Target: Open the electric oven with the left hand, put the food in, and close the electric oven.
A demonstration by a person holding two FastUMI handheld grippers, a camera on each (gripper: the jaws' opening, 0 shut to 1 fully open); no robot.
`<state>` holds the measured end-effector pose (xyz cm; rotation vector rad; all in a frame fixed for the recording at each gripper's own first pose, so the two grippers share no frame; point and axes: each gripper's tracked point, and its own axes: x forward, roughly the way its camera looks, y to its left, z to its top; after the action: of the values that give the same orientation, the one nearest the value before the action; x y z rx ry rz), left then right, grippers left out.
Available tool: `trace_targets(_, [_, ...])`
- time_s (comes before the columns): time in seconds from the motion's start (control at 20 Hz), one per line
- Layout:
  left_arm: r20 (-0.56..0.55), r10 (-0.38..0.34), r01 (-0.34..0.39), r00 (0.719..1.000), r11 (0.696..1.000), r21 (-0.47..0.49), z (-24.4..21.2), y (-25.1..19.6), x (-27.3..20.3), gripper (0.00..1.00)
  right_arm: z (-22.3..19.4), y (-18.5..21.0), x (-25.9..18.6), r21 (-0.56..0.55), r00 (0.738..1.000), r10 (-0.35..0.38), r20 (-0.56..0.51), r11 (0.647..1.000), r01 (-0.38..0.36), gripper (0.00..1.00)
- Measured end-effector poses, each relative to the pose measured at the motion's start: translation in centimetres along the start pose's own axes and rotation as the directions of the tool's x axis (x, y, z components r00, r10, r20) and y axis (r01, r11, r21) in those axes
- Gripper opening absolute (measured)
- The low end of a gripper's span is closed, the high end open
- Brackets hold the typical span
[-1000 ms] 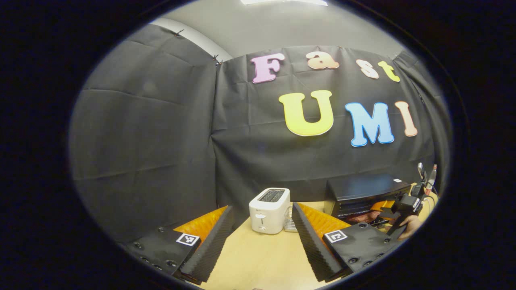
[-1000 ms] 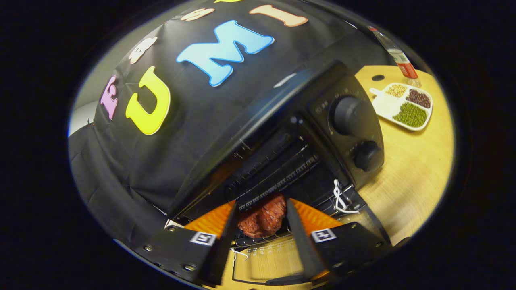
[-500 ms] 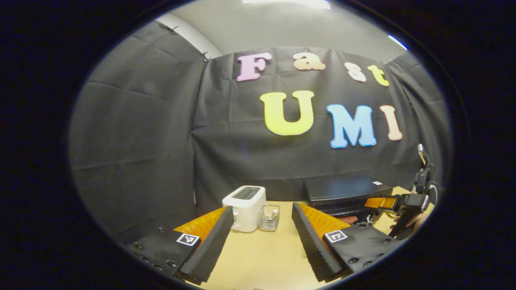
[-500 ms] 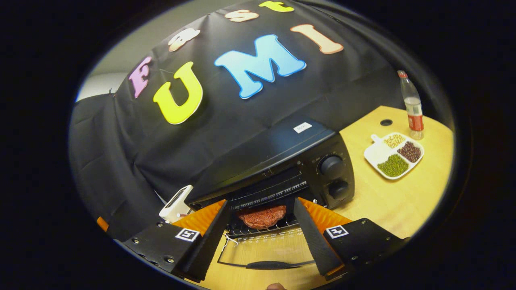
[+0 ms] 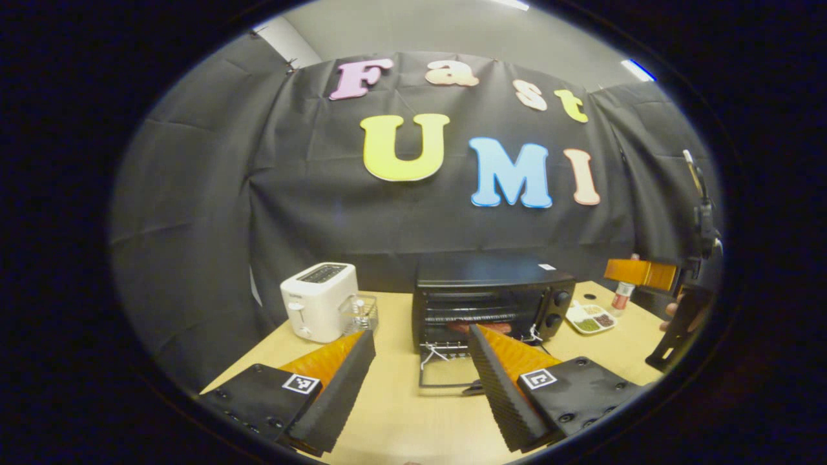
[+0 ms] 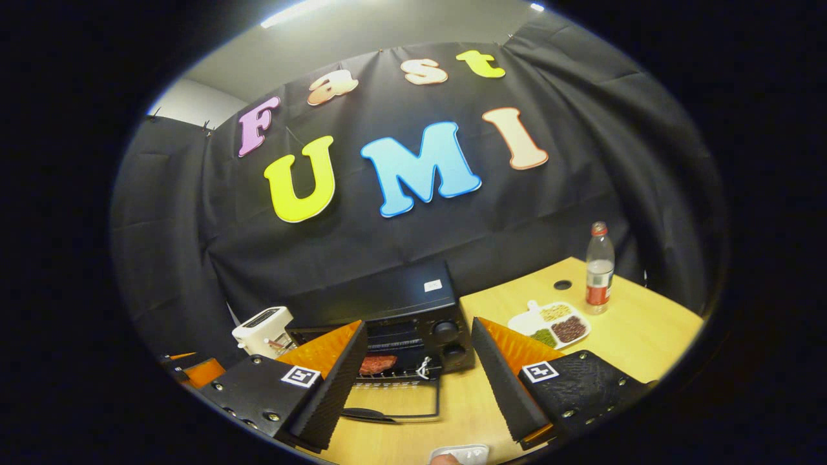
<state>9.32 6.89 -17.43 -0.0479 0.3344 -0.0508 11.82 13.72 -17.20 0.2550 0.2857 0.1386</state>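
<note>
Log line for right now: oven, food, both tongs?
oven: door down | food: on rack inside | left tongs: open, empty, facing door | right tongs: open, empty, clear of oven | next: close door

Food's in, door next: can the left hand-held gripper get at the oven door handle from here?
Probably yes. The left hand-held gripper is open, the door lies flat just ahead, and bare table lies between; its right finger partly hides the handle.

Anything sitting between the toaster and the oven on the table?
Yes: in the left gripper view a small clear container stands right beside the toaster; from there to the oven is bare table.
</note>
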Motion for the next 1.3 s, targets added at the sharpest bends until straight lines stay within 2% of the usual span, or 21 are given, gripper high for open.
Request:
trace_targets(0.35, [-0.122, -0.111, 0.108, 0.986, 0.994, -0.024, -4.9, -5.7, 1.9, 1.0, 3.3, -4.3, -5.9, -0.164, 0.991, -0.085, 0.104, 0.981, 0.102, 0.98])
trace_targets(0.55, [-0.206, -0.163, 0.163, 0.965, 0.987, -0.016, -8.9, -8.1, 3.3, 1.0, 3.2, -4.1, -8.0, -0.222, 0.992, -0.082, 0.1, 0.97, 0.102, 0.98])
trace_targets(0.6, [-0.229, -0.171, 0.172, 0.958, 0.985, -0.016, -9.8, -8.6, 3.6, 0.97, 3.2, -4.1, -8.3, -0.228, 0.992, -0.083, 0.098, 0.968, 0.104, 0.97])
trace_targets(0.65, [-0.254, -0.184, 0.186, 0.949, 0.982, -0.015, -11.0, -9.1, 4.0, 1.0, 3.2, -3.9, -8.6, -0.225, 0.992, -0.085, 0.096, 0.969, 0.104, 0.97])
trace_targets(0.75, [-0.314, -0.206, 0.211, 0.927, 0.977, -0.018, -13.5, -10.1, 4.9, 0.97, 2.8, -3.6, -9.0, -0.203, 0.993, -0.083, 0.081, 0.974, 0.098, 0.98])
trace_targets(0.8, [-0.34, -0.21, 0.215, 0.917, 0.976, -0.023, -14.4, -10.4, 5.4, 1.0, 2.6, -3.6, -9.3, -0.194, 0.994, -0.084, 0.069, 0.976, 0.096, 0.98])
trace_targets(1.05, [-0.422, -0.181, 0.194, 0.888, 0.981, -0.012, -18.1, -10.7, 7.1, 0.98, 2.4, -5.0, -10.6, -0.239, 0.989, -0.134, 0.065, 0.96, 0.146, 0.98])
trace_targets(1.3, [-0.46, -0.158, 0.172, 0.874, 0.985, -0.011, -20.3, -11.1, 9.4, 0.97, 2.6, -6.6, -11.8, -0.256, 0.979, -0.193, 0.067, 0.945, 0.204, 0.98])
